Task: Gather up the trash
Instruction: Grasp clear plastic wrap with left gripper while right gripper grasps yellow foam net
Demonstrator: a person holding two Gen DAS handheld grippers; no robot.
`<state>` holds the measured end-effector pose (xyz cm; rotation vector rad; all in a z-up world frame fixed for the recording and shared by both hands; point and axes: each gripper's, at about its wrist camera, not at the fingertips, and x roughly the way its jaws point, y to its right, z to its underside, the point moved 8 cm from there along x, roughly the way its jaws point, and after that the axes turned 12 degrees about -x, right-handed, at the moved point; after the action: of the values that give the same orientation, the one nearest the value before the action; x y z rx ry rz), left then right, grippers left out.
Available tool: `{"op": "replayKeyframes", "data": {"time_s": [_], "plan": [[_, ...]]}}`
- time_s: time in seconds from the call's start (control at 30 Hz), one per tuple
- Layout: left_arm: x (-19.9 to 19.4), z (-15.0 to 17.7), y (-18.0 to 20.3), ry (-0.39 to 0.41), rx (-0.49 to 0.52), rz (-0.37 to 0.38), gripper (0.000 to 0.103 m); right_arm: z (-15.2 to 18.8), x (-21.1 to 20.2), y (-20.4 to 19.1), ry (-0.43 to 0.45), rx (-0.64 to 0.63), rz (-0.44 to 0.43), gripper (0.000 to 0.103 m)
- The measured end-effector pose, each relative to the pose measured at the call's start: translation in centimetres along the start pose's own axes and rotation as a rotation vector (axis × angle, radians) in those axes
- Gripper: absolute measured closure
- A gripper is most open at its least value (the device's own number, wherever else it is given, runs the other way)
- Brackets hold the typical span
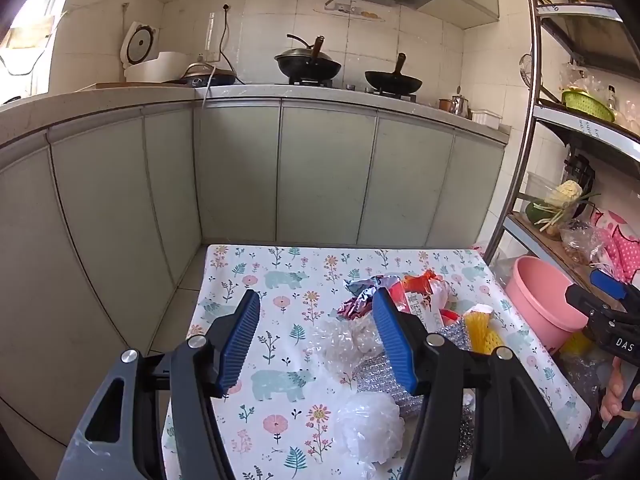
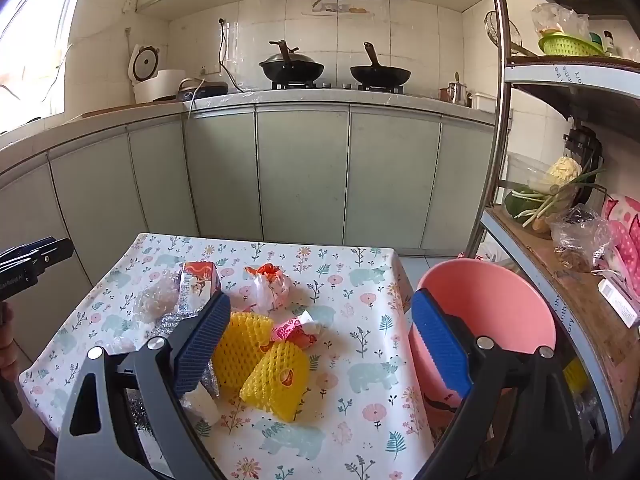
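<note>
Trash lies on a small table with a floral bear-print cloth: two yellow foam fruit nets, a pink sweet wrapper, an orange-and-white bag, a red printed packet and crumpled clear plastic. The left wrist view shows the same pile, clear plastic, a white plastic ball and silver scouring cloth. My left gripper is open and empty above the table's left part. My right gripper is open and empty above the yellow nets. A pink bucket stands right of the table.
Grey-green kitchen cabinets with a worktop, two woks and a rice cooker run behind the table. A metal shelf rack with vegetables and bags stands at the right, close to the bucket. The right gripper also shows in the left wrist view.
</note>
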<state>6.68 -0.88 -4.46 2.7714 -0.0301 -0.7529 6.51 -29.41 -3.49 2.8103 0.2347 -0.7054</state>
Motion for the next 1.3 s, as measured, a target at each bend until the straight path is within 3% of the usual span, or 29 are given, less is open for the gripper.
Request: {"op": "replayKeyframes", "data": {"time_s": [0.43, 0.53, 0.8, 1.0, 1.3], "plan": [[4.3, 3.8, 1.9, -0.18, 0.068, 0.088, 0.044, 2.3, 1.6, -0.1, -0.06, 0.023, -0.047, 0.011], [5.6, 4.4, 2.0, -0.227, 0.055, 0.104, 0.044, 2.8, 2.0, -0.6, -0.089, 0.028, -0.081, 0.018], [8.7, 5.1, 2.2, -0.326, -0.004, 0.127, 0.04, 3.5, 2.6, -0.8, -0.119, 0.034, -0.118, 0.018], [11.1, 5.6, 1.2, -0.382, -0.038, 0.081, 0.04, 4.0, 3.2, -1.2, -0.143, 0.034, -0.14, 0.018], [12.9, 6.4, 1.0, -0.455, -0.107, 0.114, 0.039, 4.6, 4.1, -2.1, -0.181, 0.026, -0.18, 0.018]]}}
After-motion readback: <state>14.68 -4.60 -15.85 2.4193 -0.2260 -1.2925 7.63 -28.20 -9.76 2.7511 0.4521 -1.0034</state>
